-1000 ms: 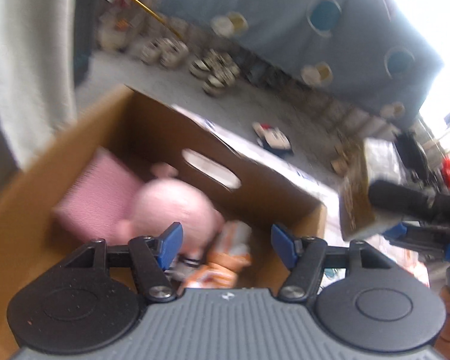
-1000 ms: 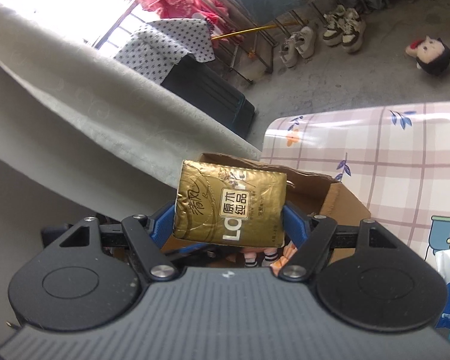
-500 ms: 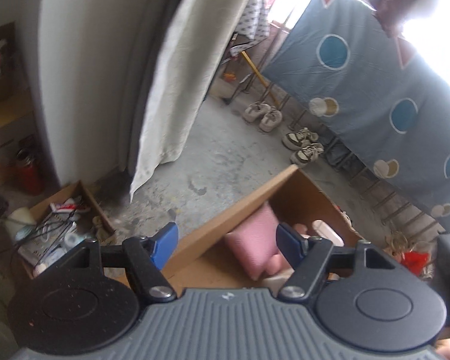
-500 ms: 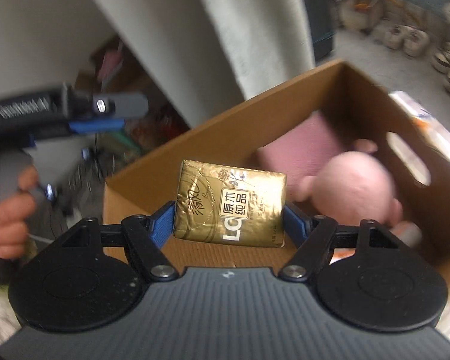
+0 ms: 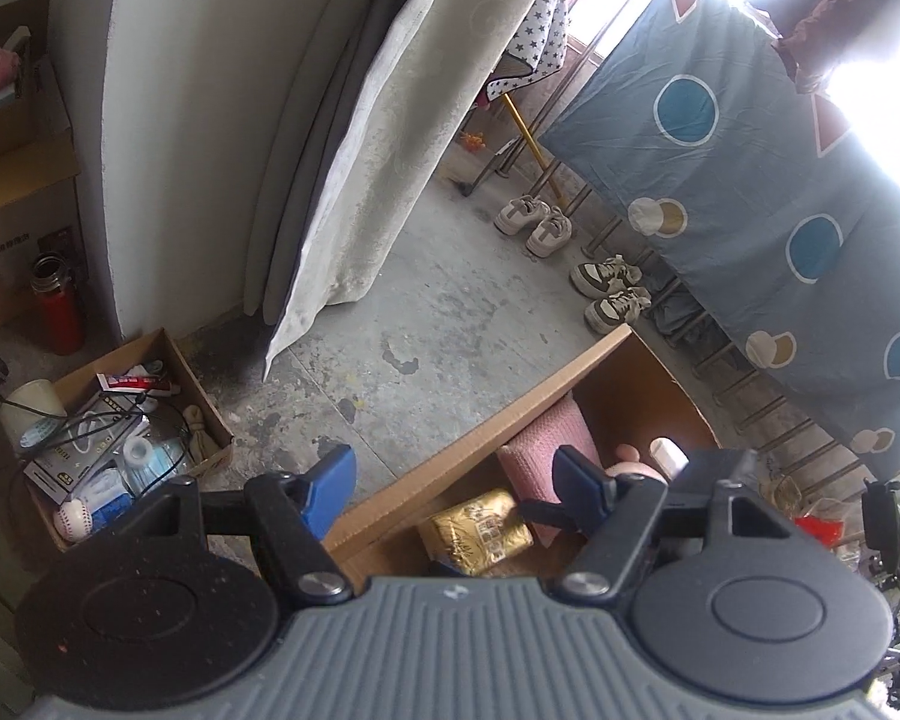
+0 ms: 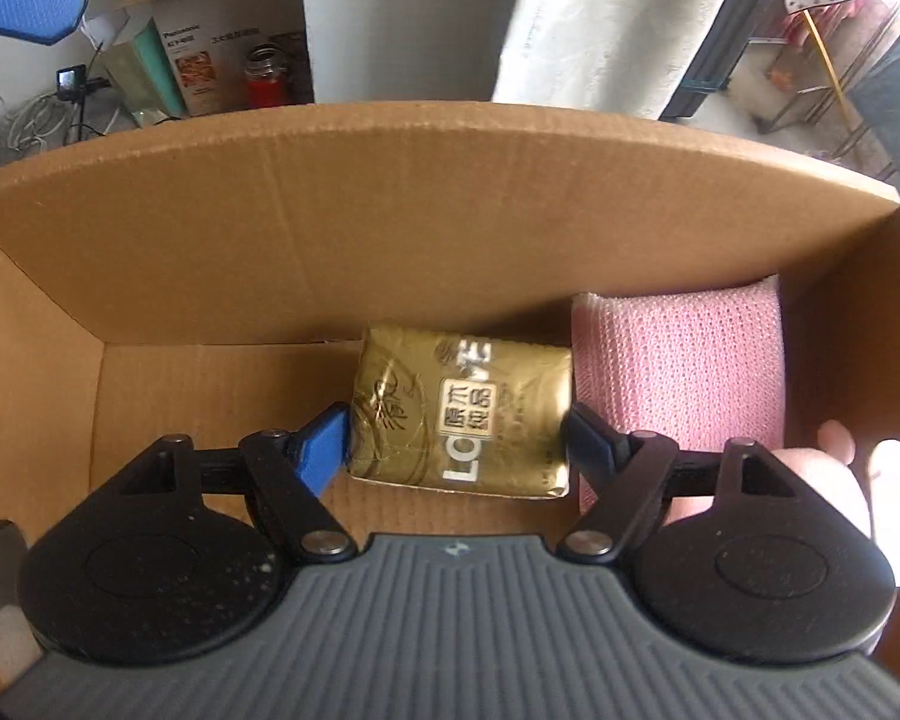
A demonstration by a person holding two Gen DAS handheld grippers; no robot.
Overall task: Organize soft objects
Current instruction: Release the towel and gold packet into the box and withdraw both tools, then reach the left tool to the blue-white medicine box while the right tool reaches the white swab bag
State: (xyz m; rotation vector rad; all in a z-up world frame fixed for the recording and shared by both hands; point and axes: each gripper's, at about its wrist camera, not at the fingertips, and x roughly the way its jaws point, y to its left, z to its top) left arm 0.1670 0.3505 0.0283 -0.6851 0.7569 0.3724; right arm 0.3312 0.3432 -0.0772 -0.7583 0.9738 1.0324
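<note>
My right gripper [image 6: 457, 438] is down inside the cardboard box [image 6: 390, 210]. Its blue pads touch both ends of the gold tissue pack [image 6: 459, 414], which sits low near the box floor; I cannot tell whether they still squeeze it. A pink knitted cushion [image 6: 684, 384] lies right of the pack, and a pink plush toy [image 6: 822, 474] is at the far right. My left gripper [image 5: 456, 483] is open and empty, held above the box's near wall [image 5: 480, 438]. In the left wrist view the gold pack [image 5: 480, 531] and pink cushion [image 5: 546, 450] show inside the box.
On the concrete floor left of the box stands a small carton [image 5: 108, 420] of cables and bottles, with a red flask [image 5: 60, 312] behind it. A grey curtain [image 5: 354, 180], two pairs of shoes [image 5: 576, 252] and a blue spotted sheet [image 5: 780, 240] lie beyond.
My right gripper has gone from above the table into the box and lowered the gold pack beside the pink cushion. My left gripper has lifted out and swung left over the box wall.
</note>
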